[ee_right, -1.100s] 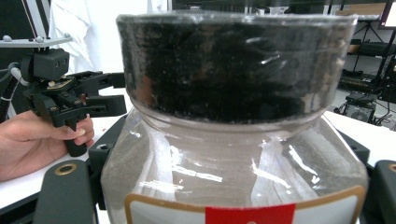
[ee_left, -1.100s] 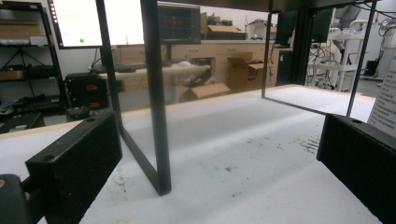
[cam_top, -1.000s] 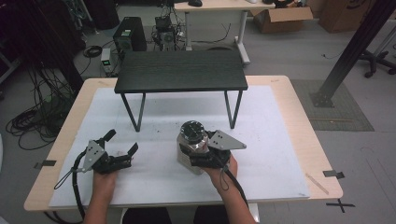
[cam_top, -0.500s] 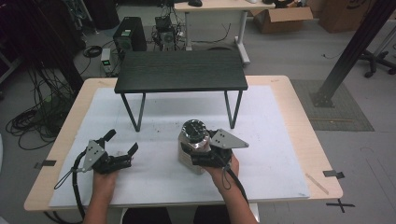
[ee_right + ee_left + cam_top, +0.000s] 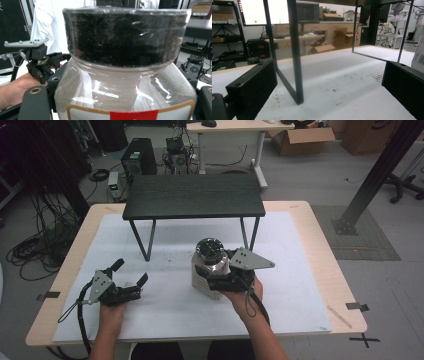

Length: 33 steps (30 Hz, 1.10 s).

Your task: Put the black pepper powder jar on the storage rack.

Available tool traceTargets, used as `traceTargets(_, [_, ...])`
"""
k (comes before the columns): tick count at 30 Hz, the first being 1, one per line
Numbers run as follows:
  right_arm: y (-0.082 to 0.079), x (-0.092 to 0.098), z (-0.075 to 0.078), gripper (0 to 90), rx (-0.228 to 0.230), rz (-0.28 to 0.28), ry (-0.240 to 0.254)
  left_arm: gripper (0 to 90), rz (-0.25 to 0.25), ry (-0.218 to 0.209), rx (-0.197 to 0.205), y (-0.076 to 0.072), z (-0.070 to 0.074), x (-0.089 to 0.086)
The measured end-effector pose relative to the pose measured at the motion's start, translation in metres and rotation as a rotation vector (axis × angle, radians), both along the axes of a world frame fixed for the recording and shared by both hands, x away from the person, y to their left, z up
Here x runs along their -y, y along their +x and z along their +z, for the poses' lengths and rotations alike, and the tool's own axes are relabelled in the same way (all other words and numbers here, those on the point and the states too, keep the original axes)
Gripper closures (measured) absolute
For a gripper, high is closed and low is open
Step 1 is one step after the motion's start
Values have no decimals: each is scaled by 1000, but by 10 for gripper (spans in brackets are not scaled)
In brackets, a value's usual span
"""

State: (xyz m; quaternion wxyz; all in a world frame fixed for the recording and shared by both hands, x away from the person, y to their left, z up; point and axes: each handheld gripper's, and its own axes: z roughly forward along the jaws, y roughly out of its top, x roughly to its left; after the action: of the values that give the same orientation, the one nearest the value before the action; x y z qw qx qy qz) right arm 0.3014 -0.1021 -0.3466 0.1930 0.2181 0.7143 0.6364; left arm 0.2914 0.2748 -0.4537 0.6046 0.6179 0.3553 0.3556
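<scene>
Jar [image 5: 210, 267]: we see it upright, long axis vertical, black lid [image 5: 125, 35] up.
Right tongs [image 5: 220, 281]: clamped on jar.
Left tongs [image 5: 131, 277]: wide, empty, on tabletop [image 5: 300, 270].

L gripper [image 5: 131, 281] jaws wide apart; R gripper [image 5: 220, 279] jaws clamped tight.

The jar [image 5: 210, 267] is a clear plastic container with a wide black screw lid [image 5: 125, 35] and a label bearing a red band edged in gold. It is standing upright with the lid seated on the neck. The jar is sitting between the jaws of the right gripper [image 5: 212, 282], which are pressing against its lower body on both sides. The lid is rising above the jaws, and the label is facing back along them.
</scene>
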Motion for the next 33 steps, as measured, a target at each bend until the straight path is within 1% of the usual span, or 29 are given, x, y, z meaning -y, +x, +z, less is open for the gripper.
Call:
traceTargets(1, [0,0,0,225,0,0,0,5,0,0,0,0,0,0])
traceTargets(2, [0,2,7,225,3,4,0,5,0,0,0,0,0,0])
traceTargets(3, [0,2,7,225,3,4,0,5,0,2,1,0,0,0])
traceTargets(4, [1,2,11,225,3,6,1,5,0,1,0,0,0,0])
traceTargets(5, [1,4,19,225,2,11,1,5,0,1,0,0,0,0])
traceTargets(6, [1,4,19,225,2,11,1,5,0,1,1,0,0,0])
traceTargets(7, [2,5,27,225,2,13,1,5,-1,1,0,0,0,0])
traceTargets(8, [2,5,27,225,2,13,1,5,0,1,1,0,0,0])
traceTargets(14, [5,9,49,225,19,12,-7,5,0,0,1,0,0,0])
traceTargets(15, [5,9,49,225,19,12,-7,5,0,0,1,0,0,0])
traceTargets(16, [6,9,55,224,19,10,-8,5,0,1,0,0,0,0])
traceTargets(17, [6,9,55,224,19,10,-8,5,0,1,0,0,0,0])
traceTargets(19, [8,10,64,224,16,12,-1,5,0,0,0,0,0,0])
traceTargets(21, [8,10,66,224,14,15,3,5,0,0,1,0,0,0])
traceTargets(22, [9,10,72,224,14,17,5,5,0,0,1,0,0,0])
traceTargets(24, [11,9,78,224,21,17,1,5,-1,0,1,0,0,0])
traceTargets(25, [11,9,78,224,21,17,1,5,-1,0,1,0,0,0])
traceTargets(29, [16,8,91,224,25,17,-3,5,-1,0,1,0,0,0])
traceTargets(30, [16,8,91,224,25,17,-3,5,-1,0,1,0,0,0])
traceTargets(33, [19,8,97,224,23,14,8,5,-1,-1,1,0,0,0])
